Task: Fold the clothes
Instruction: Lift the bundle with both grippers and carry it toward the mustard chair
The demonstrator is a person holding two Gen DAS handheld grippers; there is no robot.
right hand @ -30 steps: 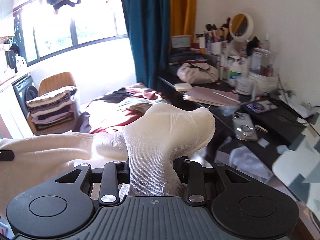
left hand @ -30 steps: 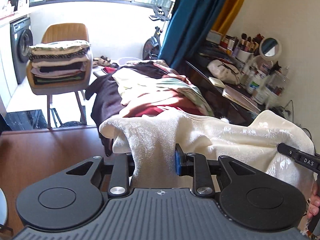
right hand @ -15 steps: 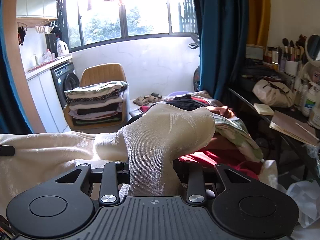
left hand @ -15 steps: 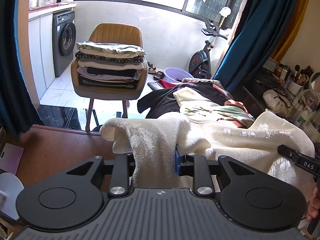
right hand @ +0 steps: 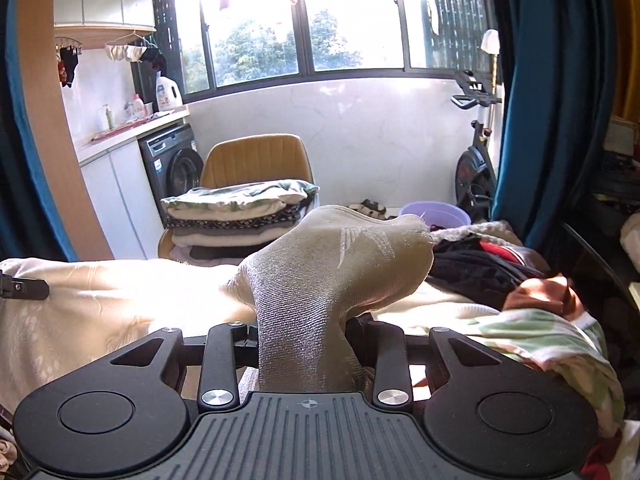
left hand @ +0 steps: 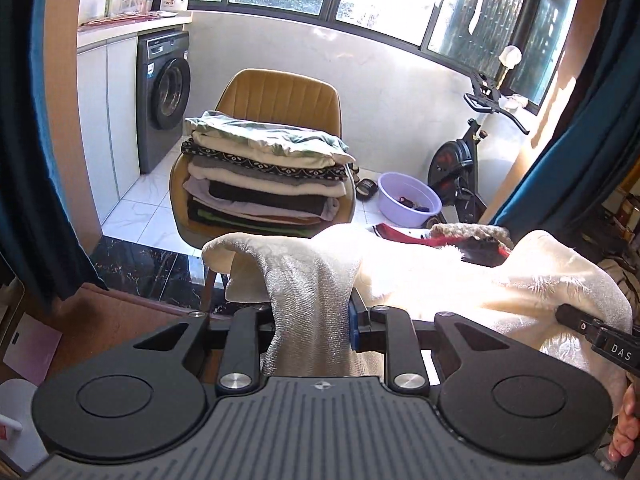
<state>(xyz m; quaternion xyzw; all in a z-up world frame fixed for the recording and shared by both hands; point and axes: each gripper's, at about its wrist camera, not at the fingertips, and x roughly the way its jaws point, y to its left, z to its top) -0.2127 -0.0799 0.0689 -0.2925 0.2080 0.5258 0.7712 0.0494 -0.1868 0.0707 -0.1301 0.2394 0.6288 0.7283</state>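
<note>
Left view: cream garment (left hand: 460, 280) pinched at one end in the left hand-held gripper (left hand: 310, 320), clamped on a bunched fold, cloth draped over both fingers and slung across to the right hand-held gripper (left hand: 592, 330) at the frame's right edge. Held aloft at both ends, probably to carry it flat. Beyond: chair (left hand: 280, 96) bearing a folded stack (left hand: 264, 176), basin (left hand: 408, 200), exercise bike (left hand: 460, 168).

Right view: right hand-held gripper (right hand: 304, 328) clenched on the garment's other end (right hand: 328, 264), cloth humped above the jaws. Unfolded pile (right hand: 512, 280) just beyond on the right; washing machine (right hand: 176, 168) behind. Path towards the stack looks open.
</note>
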